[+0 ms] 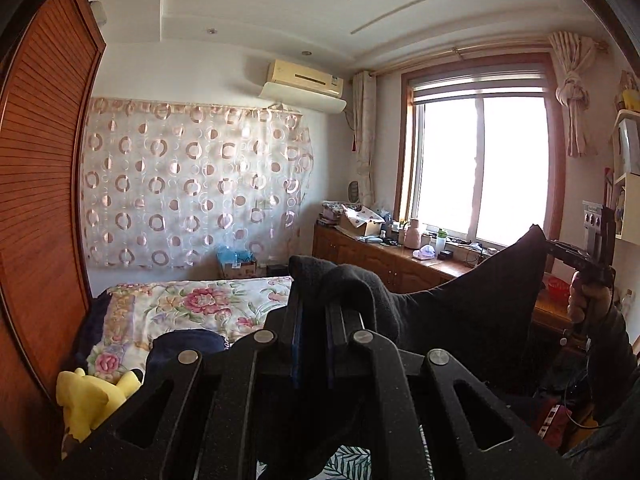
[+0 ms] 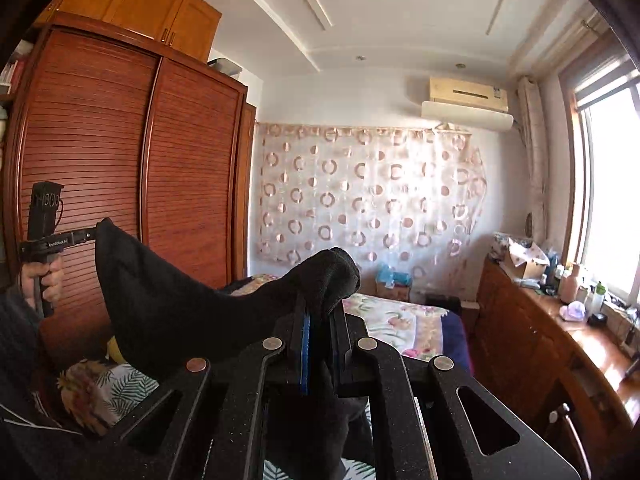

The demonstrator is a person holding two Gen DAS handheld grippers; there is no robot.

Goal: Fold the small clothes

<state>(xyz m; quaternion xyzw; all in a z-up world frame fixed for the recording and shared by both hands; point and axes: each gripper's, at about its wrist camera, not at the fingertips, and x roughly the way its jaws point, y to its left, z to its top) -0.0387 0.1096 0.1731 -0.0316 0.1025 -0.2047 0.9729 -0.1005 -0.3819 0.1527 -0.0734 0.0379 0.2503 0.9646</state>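
A black garment (image 1: 480,300) hangs stretched in the air between my two grippers. In the left wrist view, my left gripper (image 1: 314,304) is shut on one bunched corner of it. My right gripper (image 1: 550,245) pinches the far pointed corner at the right, with a hand (image 1: 588,296) on its handle. In the right wrist view, my right gripper (image 2: 320,308) is shut on a bunched end of the black garment (image 2: 160,288). My left gripper (image 2: 92,235) grips the raised corner at the left. The cloth sags in the middle and hides what lies beneath it.
A bed with a floral quilt (image 1: 192,308) lies ahead, with a yellow plush toy (image 1: 92,396) at its near left. A leaf-print cloth (image 2: 116,388) lies below the grippers. A wooden wardrobe (image 2: 120,160) stands on the left. A cluttered wooden sideboard (image 1: 380,256) runs under the window.
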